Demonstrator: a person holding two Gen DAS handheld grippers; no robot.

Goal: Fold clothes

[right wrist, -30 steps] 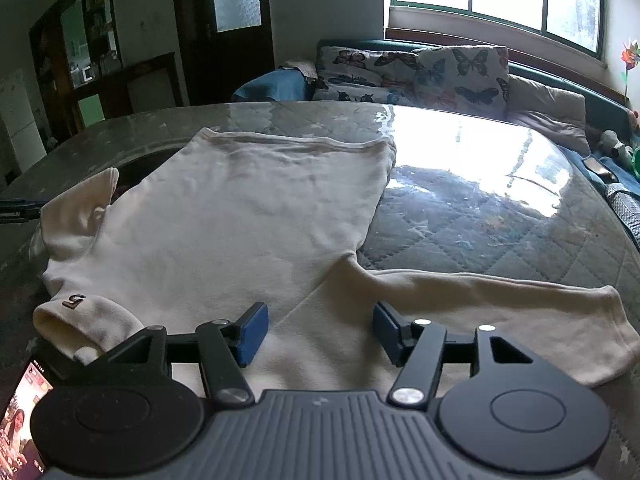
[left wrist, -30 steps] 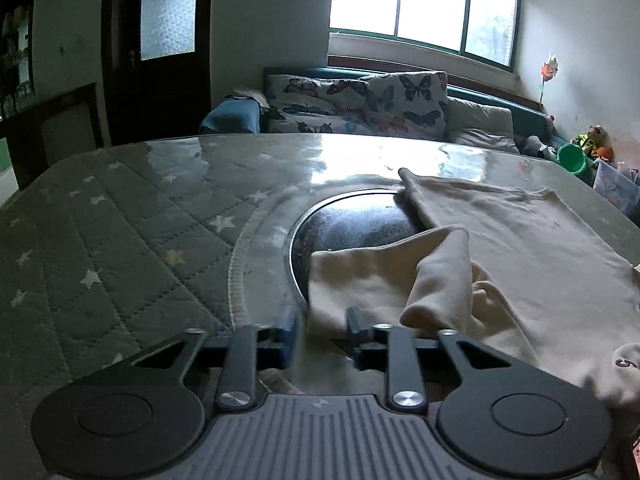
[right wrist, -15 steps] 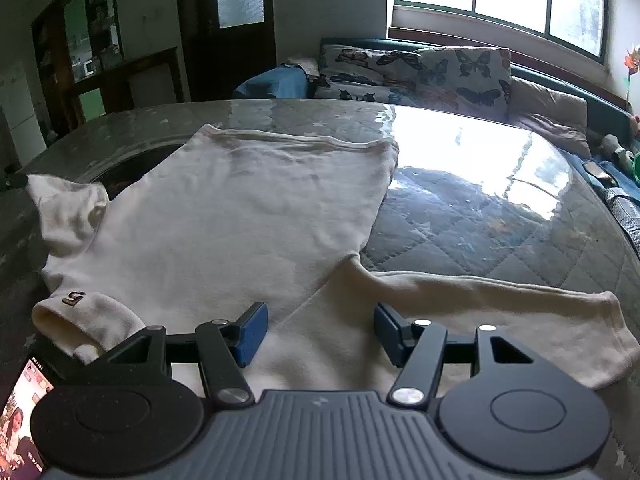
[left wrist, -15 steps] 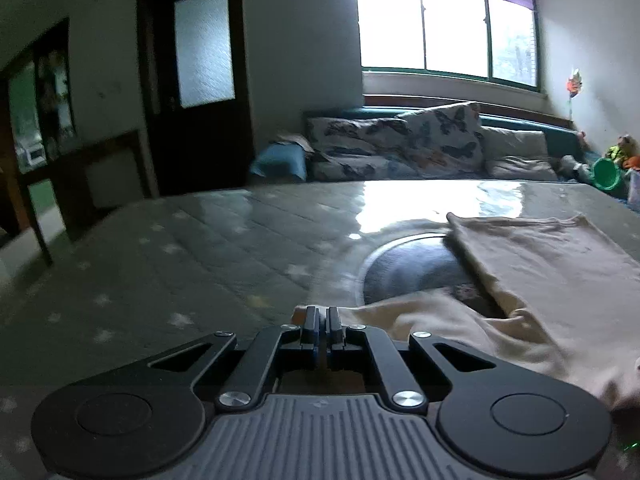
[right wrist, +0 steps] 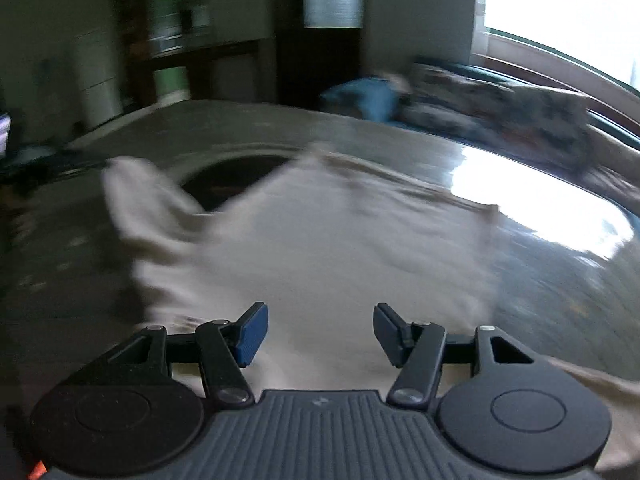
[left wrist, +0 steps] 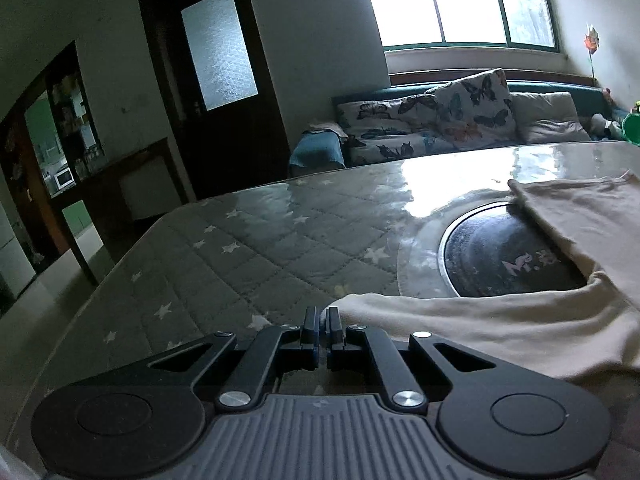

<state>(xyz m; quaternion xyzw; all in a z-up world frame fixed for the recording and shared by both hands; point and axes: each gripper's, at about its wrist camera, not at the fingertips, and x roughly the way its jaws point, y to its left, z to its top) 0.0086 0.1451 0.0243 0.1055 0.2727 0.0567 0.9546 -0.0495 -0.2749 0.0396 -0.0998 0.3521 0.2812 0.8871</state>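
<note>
A cream long-sleeved top (right wrist: 320, 248) lies spread flat, one sleeve (left wrist: 480, 320) pulled out sideways.

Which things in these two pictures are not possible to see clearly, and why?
- Right wrist view: all is blurred; the shirt shows no detail.
- Left wrist view: the sleeve end is hidden behind the shut left gripper.
- Left wrist view: the picture's right edge cuts off the shirt.
- Right wrist view: the open right gripper body hides the near cloth.
</note>
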